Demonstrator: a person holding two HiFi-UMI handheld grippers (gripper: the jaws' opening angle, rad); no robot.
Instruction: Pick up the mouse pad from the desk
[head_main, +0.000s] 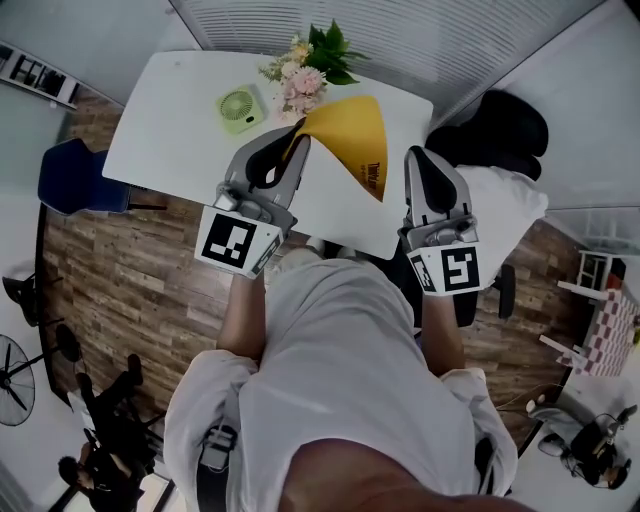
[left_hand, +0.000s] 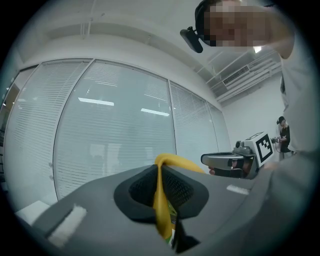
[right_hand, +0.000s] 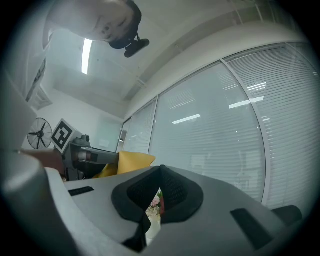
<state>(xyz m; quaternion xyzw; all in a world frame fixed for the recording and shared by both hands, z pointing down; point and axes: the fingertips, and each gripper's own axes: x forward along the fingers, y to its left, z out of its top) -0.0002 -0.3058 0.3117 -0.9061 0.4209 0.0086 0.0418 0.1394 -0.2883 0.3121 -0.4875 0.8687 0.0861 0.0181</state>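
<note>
The left gripper (head_main: 298, 142) pinches the yellow mouse pad (head_main: 352, 135) by its edge, and the pad spreads out above the desk (head_main: 170, 120) toward the right gripper (head_main: 420, 158), which is closed on nothing.

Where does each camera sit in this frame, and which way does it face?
Head view: on the head, looking steeply down at the desk; shows torso, forearms, both grippers.
Left gripper view: on the left gripper, looking level at window blinds; jaws shut on the yellow mouse pad.
Right gripper view: on the right gripper, facing the blinds too; jaws shut, empty.
Shared: each gripper view shows the other gripper.
</note>
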